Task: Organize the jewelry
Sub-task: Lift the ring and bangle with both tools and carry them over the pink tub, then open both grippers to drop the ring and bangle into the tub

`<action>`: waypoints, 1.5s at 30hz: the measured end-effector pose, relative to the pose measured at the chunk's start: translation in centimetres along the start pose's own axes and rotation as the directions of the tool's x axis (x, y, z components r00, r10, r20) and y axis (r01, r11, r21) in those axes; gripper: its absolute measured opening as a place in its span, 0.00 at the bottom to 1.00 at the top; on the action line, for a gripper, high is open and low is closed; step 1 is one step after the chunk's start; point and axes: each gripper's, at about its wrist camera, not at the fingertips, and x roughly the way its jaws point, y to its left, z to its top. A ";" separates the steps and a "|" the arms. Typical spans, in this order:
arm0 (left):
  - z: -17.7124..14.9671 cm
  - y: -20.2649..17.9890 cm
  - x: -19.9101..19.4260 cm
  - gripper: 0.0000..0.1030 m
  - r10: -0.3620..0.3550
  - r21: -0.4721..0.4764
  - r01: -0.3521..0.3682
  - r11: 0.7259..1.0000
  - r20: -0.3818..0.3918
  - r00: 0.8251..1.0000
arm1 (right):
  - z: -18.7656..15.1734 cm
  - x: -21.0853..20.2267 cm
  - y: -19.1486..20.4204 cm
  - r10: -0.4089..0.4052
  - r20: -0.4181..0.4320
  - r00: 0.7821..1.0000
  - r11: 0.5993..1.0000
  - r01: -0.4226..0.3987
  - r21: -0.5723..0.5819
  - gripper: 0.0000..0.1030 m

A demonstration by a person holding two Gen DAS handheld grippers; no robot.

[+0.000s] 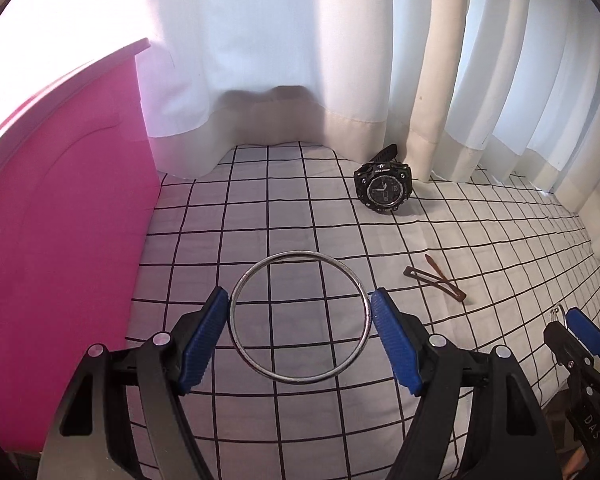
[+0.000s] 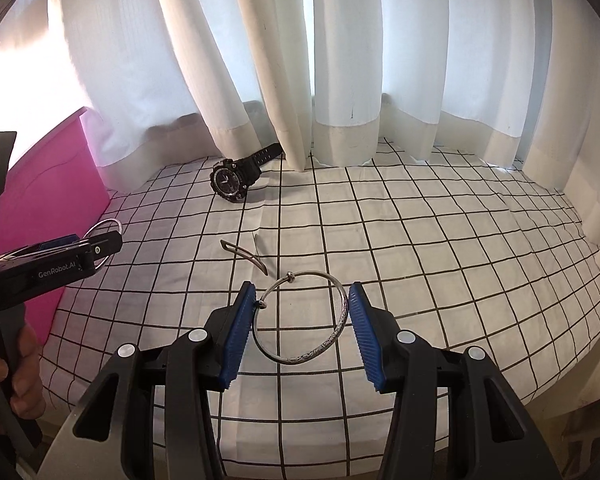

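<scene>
A plain silver bangle (image 1: 299,317) is sitting pinched between the blue pads of the left claw (image 1: 300,312), spread wide around it. The right claw (image 2: 300,312) is gripping a patterned silver bracelet (image 2: 300,318). Both are hanging above the checked surface (image 2: 420,240), where a black watch (image 1: 383,192) and a brown hair clip (image 1: 434,283) are lying near the white curtain (image 2: 340,60)

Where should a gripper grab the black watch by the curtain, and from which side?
Judging by its pose, take the watch across the round case, coming from above with one finger on each side. It lies face up on the checked cloth, the case is its bulkiest part, and one strap runs back under the curtain, so a strap grip looks less sure.
</scene>
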 end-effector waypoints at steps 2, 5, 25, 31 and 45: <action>0.4 -0.2 -1.3 0.69 0.001 -0.008 0.000 1.000 0.011 1.000 | 0.8 -0.8 -0.1 0.012 0.007 1.000 1.000 -0.012 -0.010 0.45; 1.0 -0.3 -3.4 0.69 0.013 -0.021 -0.013 1.000 0.032 0.999 | 2.2 -1.9 -0.3 0.034 0.015 0.999 0.999 -0.033 -0.027 0.45; 5.6 4.0 -14.5 0.69 0.141 -0.191 -0.108 0.976 0.166 0.976 | 13.1 -5.5 6.7 0.275 0.087 0.958 0.943 -0.251 -0.219 0.45; 7.3 9.0 -16.0 0.69 0.189 -0.246 -0.143 0.959 0.176 0.966 | 17.5 -4.7 12.5 0.374 0.092 0.923 0.902 -0.339 -0.268 0.45; 6.2 20.8 -17.7 0.69 0.368 -0.461 -0.284 0.841 0.102 0.924 | 21.3 -0.8 28.8 0.591 -0.101 0.800 0.694 -0.568 -0.442 0.45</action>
